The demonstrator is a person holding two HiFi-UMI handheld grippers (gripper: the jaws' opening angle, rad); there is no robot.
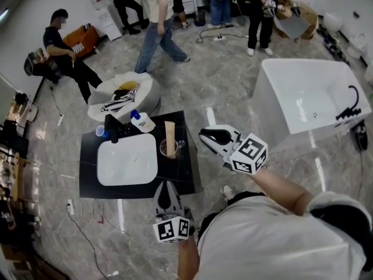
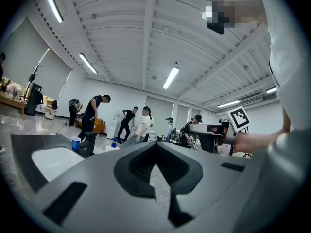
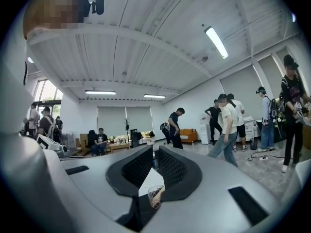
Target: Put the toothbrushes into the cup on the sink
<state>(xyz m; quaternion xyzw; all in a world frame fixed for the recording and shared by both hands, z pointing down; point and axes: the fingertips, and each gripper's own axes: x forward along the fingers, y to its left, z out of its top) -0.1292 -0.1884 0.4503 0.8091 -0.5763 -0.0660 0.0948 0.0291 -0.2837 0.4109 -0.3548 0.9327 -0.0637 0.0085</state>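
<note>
Cup (image 1: 169,149): clear, upright on the black tabletop (image 1: 87,179), just right of the white basin (image 1: 127,159).
- A tall tan piece (image 1: 169,130) stands in it, leaning on the rim. I take it for the toothbrushes, but it is too small to resolve.
- No other toothbrush shows on the tabletop.

Right gripper (image 1: 204,135): level, near the cup's right side, apart from it.
- Jaws all but together, nothing between them.
- Its own view shows the cup below the tips.

Left gripper (image 1: 165,185): at the tabletop's near edge, jaws closed and empty.

Judgement: the loading looks done or nearly done.

Risks:
- The cup looks light, and the tall contents make it top-heavy. A sideways sweep of the right gripper could clip the tan piece or the rim and tip the cup.
- The left gripper rising under the tabletop edge could jolt it.
</note>
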